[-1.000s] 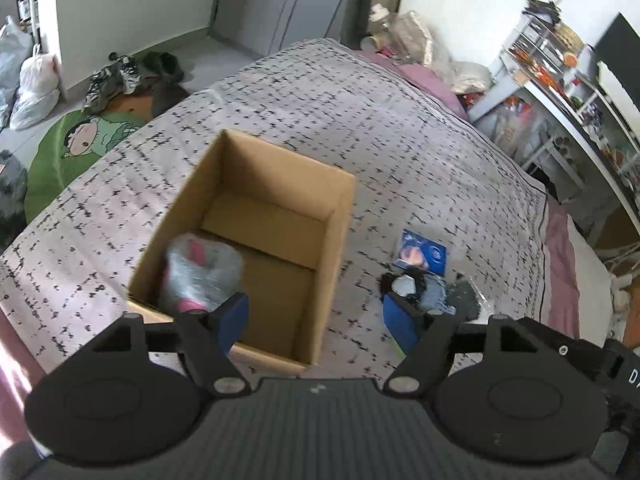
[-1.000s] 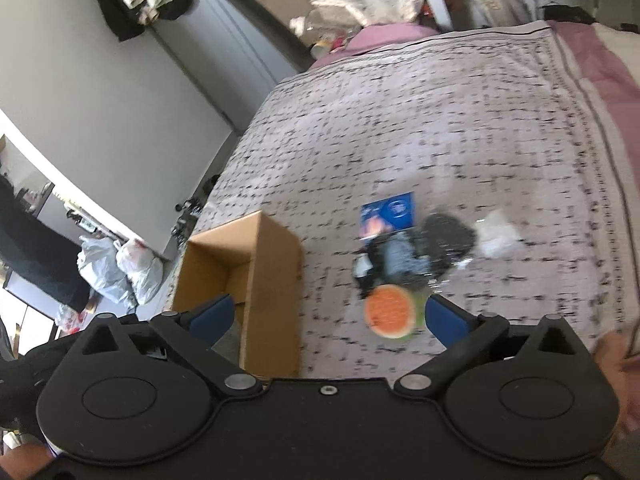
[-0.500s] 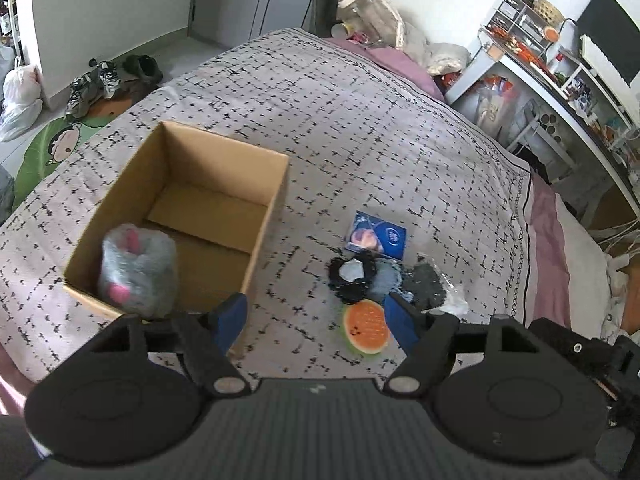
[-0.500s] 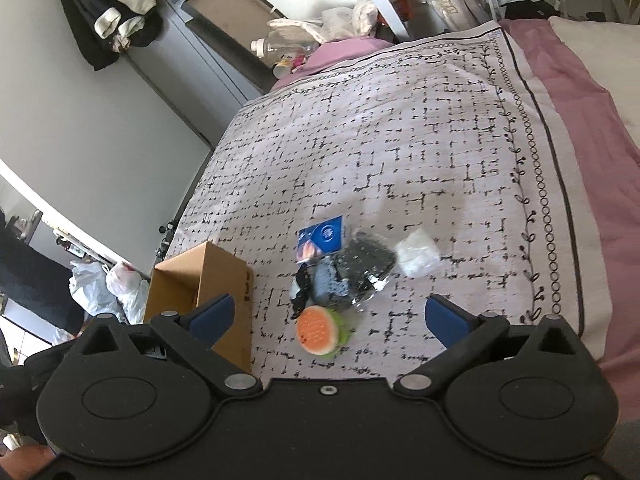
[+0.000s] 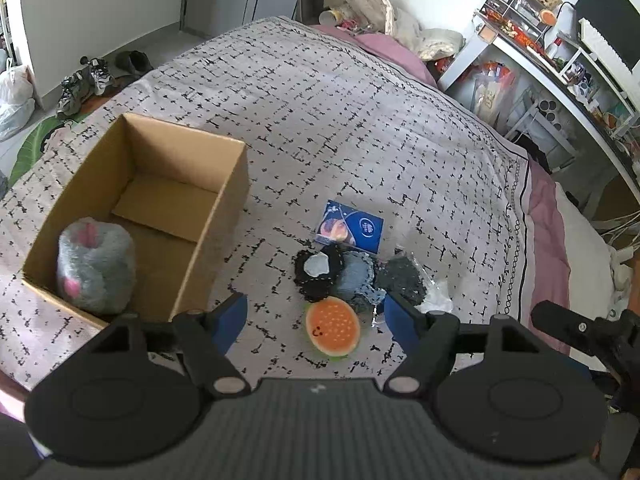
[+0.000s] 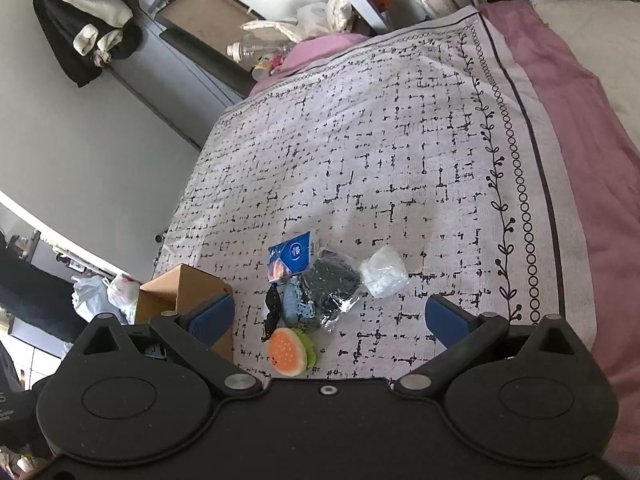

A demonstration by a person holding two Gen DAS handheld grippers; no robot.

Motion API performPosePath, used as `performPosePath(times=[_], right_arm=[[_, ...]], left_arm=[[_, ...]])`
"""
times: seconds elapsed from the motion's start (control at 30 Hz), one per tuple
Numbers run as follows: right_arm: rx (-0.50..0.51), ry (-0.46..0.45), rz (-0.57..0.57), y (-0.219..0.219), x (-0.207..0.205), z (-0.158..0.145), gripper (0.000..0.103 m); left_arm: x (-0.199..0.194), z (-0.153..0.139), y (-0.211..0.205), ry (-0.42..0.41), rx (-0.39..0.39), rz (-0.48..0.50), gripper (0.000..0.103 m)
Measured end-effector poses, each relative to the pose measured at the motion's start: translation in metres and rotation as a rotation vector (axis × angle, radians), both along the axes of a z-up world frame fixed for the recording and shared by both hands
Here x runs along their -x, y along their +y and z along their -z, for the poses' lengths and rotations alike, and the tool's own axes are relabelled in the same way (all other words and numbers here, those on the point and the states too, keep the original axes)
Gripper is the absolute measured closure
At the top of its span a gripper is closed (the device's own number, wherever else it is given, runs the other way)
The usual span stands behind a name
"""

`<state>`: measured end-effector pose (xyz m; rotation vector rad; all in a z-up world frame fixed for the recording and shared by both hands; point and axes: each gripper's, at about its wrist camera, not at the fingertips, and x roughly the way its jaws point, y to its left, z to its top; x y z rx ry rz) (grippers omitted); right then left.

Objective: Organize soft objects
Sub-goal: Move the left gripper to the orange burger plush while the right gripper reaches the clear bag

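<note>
Both the left tool point(image 5: 316, 316) and the right tool point(image 6: 328, 320) hang wide and empty above the bed point(image 5: 360, 120). The burger toy point(image 5: 333, 326) lies just right of the cardboard box point(image 5: 224, 216), which holds 1 grey plush point(image 5: 96, 266). Best to straddle the burger squarely and squeeze gently.

Over the last second we pull the left gripper point(image 5: 316, 316) up and off the cardboard box point(image 5: 188, 184): it no longer sits under the jaws, it's now off to the left, and the burger toy point(image 5: 333, 331) now lies between the fingertips. We lift the right gripper point(image 6: 328, 320) back too; the pile of soft items point(image 6: 320, 292) shrinks, and more bed point(image 6: 400, 140) shows.
</note>
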<state>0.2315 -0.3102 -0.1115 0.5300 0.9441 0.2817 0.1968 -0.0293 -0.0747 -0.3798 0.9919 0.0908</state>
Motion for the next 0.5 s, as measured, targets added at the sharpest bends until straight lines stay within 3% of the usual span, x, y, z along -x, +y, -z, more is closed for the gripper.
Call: performPosePath(times=[0.5], right_arm=[[-0.065, 0.112, 0.005, 0.002, -0.036, 0.028, 0.001]], left_arm=[[-0.020, 0.040, -0.016, 0.078, 0.021, -0.026, 0.029]])
